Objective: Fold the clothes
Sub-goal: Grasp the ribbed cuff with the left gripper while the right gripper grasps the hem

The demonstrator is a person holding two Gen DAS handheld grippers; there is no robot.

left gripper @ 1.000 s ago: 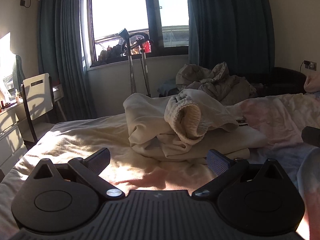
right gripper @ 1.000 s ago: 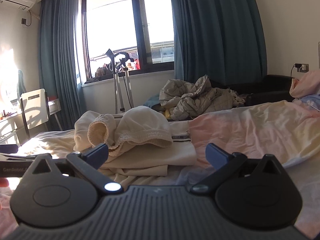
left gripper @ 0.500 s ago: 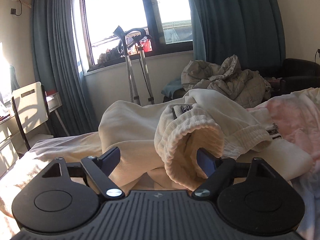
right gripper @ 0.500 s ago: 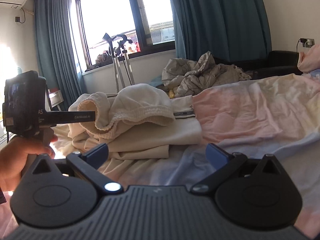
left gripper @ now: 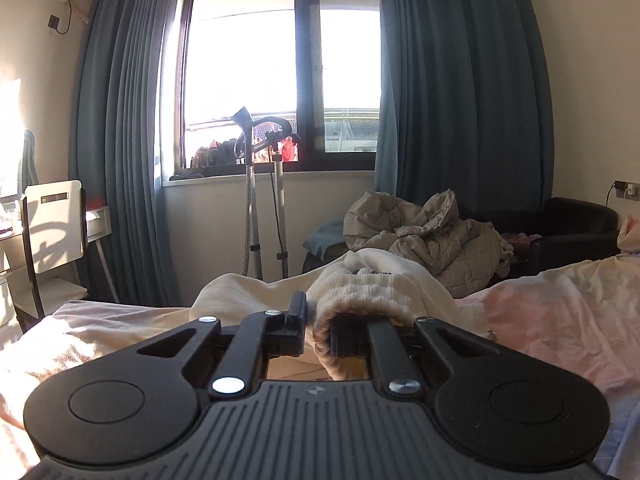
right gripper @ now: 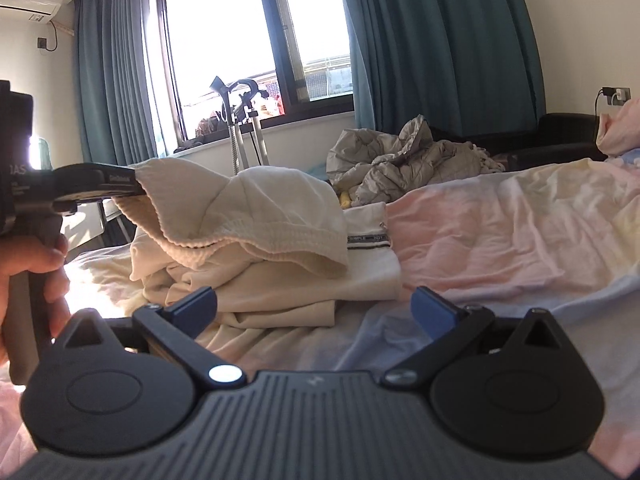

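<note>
- Your left gripper (left gripper: pixel 316 326) has its fingers clenched on the ribbed cuff (left gripper: pixel 360 300) of the cream garment (right gripper: pixel 256 240); the cuff bunches between and just past the fingertips
- Your right gripper (right gripper: pixel 314 306) has its fingers spread wide, gripping nothing; the garment lies heaped on the bed (right gripper: pixel 520 232) just ahead of the left finger (right gripper: pixel 192 304)

Hard daylight poured through the window (left gripper: pixel 280 80), blowing its panes out white; the bed (right gripper: pixel 500 232) caught warm patches, near housings sat in shadow, fisheye edges curved.
</note>
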